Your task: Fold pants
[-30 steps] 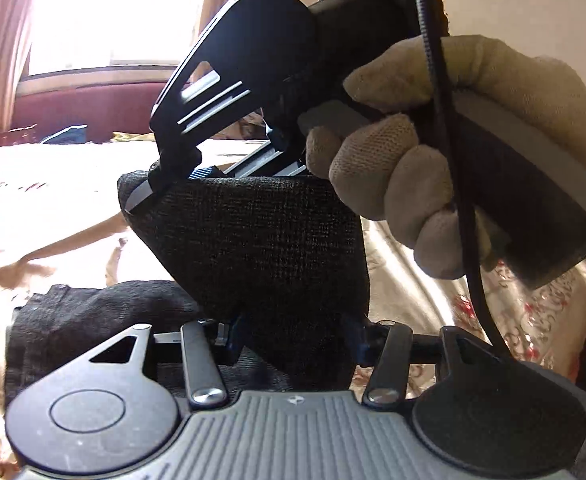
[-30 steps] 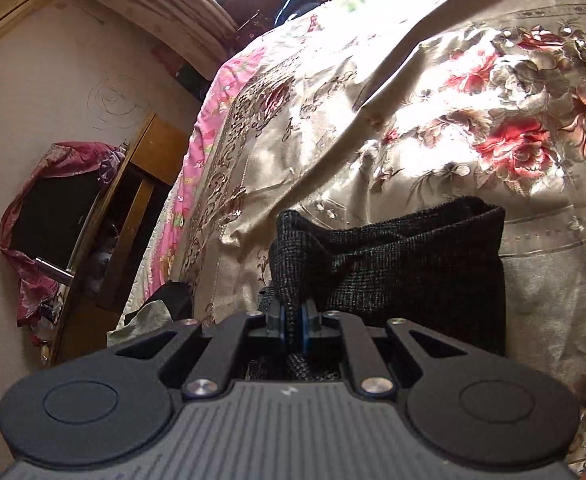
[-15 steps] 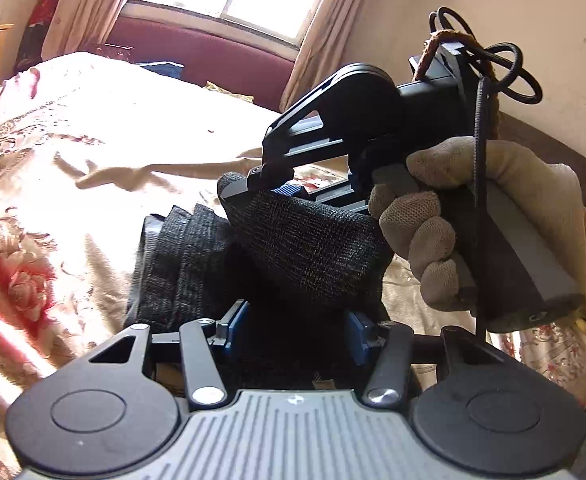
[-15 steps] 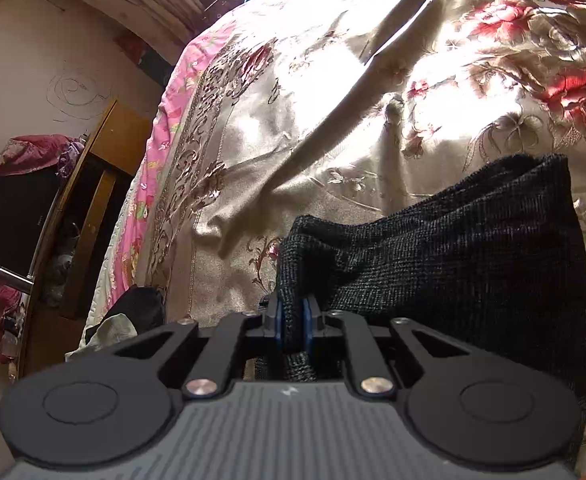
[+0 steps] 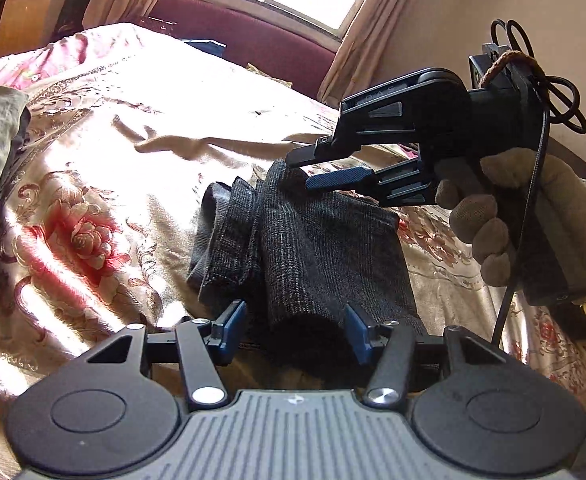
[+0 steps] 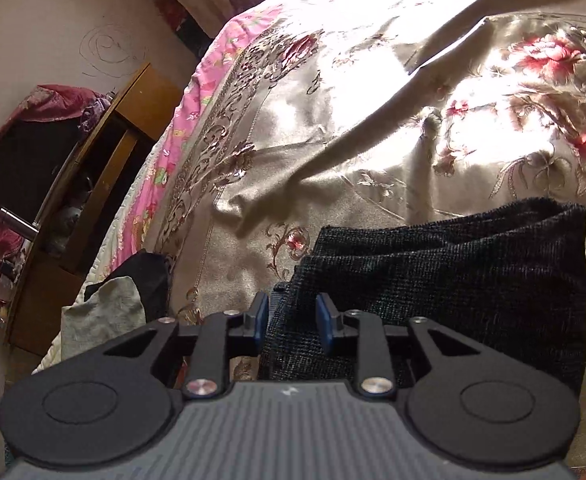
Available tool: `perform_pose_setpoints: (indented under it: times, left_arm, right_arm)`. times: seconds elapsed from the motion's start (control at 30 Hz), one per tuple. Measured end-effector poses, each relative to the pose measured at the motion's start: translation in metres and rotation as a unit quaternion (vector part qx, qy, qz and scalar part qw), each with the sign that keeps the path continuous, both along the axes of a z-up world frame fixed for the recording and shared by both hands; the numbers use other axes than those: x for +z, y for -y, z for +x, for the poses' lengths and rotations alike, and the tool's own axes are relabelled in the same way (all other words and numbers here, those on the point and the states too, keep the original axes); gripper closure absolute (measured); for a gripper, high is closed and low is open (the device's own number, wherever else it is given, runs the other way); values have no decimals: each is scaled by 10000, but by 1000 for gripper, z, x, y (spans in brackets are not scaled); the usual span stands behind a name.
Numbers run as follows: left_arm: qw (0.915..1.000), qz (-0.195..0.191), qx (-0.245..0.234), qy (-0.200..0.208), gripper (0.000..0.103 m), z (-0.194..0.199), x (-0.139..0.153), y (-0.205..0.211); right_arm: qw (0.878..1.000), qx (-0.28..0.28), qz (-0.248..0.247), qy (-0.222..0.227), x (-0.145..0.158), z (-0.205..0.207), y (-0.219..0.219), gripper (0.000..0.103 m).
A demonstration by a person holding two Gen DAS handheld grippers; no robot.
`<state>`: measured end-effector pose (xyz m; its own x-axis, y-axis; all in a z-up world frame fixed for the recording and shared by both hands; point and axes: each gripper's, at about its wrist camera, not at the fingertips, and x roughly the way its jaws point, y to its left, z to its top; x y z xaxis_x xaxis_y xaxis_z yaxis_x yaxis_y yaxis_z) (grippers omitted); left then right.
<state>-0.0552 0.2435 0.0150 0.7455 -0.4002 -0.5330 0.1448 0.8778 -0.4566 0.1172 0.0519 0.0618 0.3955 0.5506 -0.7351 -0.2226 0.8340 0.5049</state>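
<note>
The pants lie folded small on the bed; left gripper and right gripper both spread, nearly done.

Floral satin bed cover; folded dark pants lying on it.

Charcoal pants with a fine check lie on a gold bedspread with red flowers.
</note>
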Motion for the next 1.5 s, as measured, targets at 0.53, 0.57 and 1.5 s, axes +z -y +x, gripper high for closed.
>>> perform_pose_setpoints:
  times: [0.53,0.57,1.5]
  left_arm:
    - [9980,562,199,209,74,31,10,1]
    - [9980,571,177,180,74,31,10,1]
    - [9990,261,344,131,87,25,9,-27]
  right_arm:
    - [9957,437,-780,232,-10,34,-40,102]
    - [9949,470,-877,193,-11,35,-42,102]
    - [9851,951,-1418,201,1,22,-86,102]
